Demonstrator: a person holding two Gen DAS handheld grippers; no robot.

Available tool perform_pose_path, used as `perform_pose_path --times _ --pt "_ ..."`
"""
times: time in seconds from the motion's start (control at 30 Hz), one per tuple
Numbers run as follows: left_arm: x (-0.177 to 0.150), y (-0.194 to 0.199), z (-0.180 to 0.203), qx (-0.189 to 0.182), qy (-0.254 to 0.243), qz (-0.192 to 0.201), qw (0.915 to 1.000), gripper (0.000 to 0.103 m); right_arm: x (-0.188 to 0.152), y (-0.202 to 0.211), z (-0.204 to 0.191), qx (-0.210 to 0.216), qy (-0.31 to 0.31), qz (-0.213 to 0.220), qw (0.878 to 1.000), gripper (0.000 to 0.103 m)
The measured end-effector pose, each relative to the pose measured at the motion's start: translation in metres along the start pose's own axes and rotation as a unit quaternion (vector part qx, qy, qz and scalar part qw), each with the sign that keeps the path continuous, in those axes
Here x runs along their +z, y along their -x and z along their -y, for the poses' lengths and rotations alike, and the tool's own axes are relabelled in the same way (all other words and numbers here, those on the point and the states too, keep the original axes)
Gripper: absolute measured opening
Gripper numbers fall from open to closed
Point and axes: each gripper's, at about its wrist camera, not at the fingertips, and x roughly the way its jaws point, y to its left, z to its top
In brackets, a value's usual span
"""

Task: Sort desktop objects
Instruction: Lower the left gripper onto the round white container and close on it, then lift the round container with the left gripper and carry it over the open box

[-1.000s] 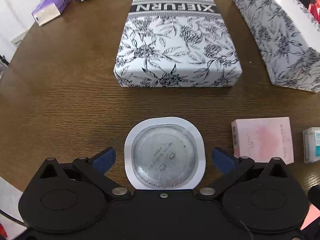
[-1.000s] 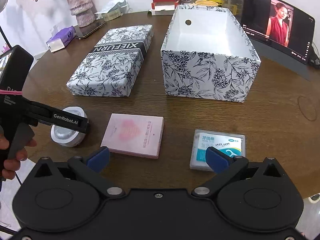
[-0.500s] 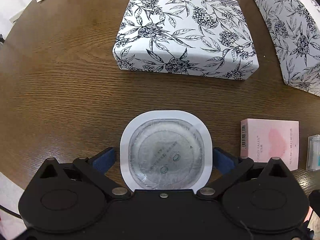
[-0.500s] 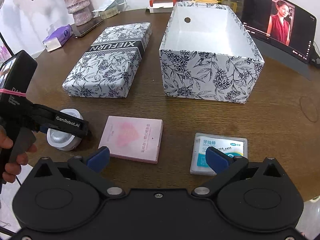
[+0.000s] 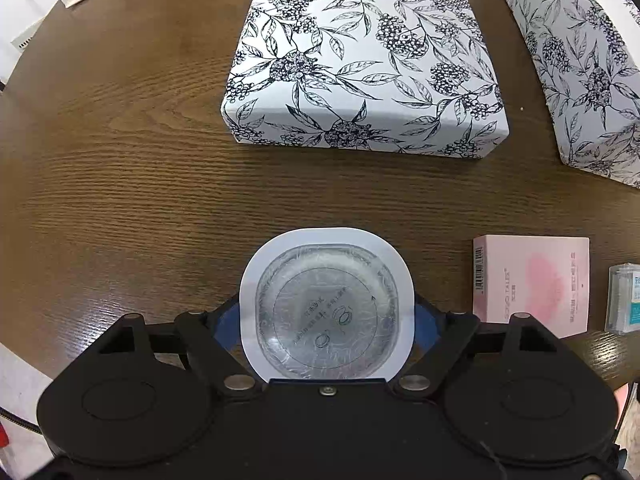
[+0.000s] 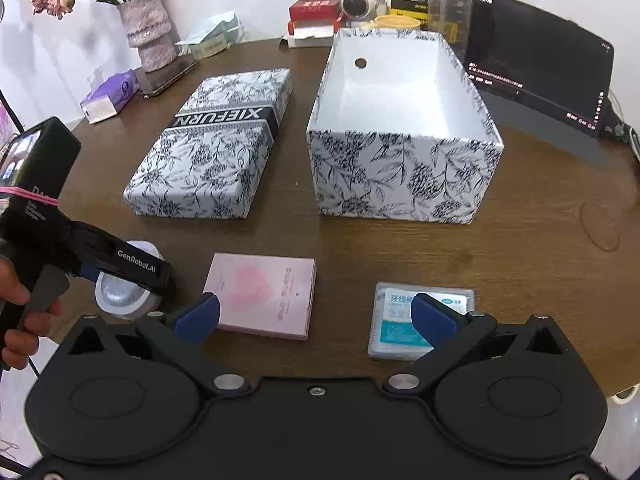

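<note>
The left tool (image 5: 326, 316) is now pinching a round foil-topped cup (image 5: 326, 312), foil facing up, after closing in from wide open. Ahead is lying a flowered lid (image 5: 364, 64); to its right, a pink box (image 5: 532, 284). The right tool (image 6: 316, 316) is hovering open, empty, over the bench (image 6: 540, 240)

Right gripper (image 6: 316, 320) open above pink box (image 6: 264, 294), floss pack (image 6: 420, 322).
</note>
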Motion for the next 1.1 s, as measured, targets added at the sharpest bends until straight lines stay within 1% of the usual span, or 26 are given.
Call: perform_pose_path --times 0.07,0.17,0.23,0.43,0.53,0.67,0.73,0.9,1.1 --pt "0.0 0.001 -0.002 -0.003 -0.002 -0.004 1.0 0.08 0.001 0.002 0.0 -0.002 -0.001 0.004 1.0 0.103" --pt "0.0 0.005 -0.005 -0.02 -0.003 -0.011 0.9997 0.08 0.004 0.004 0.0 -0.007 -0.001 0.009 1.0 0.103" --pt "-0.001 0.012 -0.006 -0.026 -0.013 -0.009 0.9995 0.08 0.006 0.005 -0.001 -0.009 -0.003 0.011 1.0 0.103" --pt "-0.001 0.046 -0.008 -0.048 -0.058 0.019 0.997 0.08 0.018 0.01 -0.006 -0.015 -0.004 0.028 0.999 0.103" --pt "0.01 0.071 -0.01 -0.06 -0.082 0.04 0.9941 0.08 0.025 0.012 -0.009 -0.019 -0.008 0.038 0.999 0.103" --pt "0.035 0.093 0.0 -0.08 -0.118 0.065 0.9877 0.08 0.035 0.016 -0.008 -0.022 -0.022 0.046 0.998 0.103" --pt "0.057 0.085 0.027 -0.085 -0.136 0.075 0.9842 0.08 0.04 0.019 -0.007 -0.023 -0.029 0.05 0.998 0.103" --pt "0.081 0.111 0.054 -0.104 -0.183 0.098 0.9728 0.08 0.056 0.025 -0.001 -0.022 -0.043 0.058 0.997 0.103" --pt "0.116 0.132 0.088 -0.127 -0.211 0.124 0.9613 0.08 0.081 0.022 0.014 -0.008 -0.042 0.068 0.997 0.103"
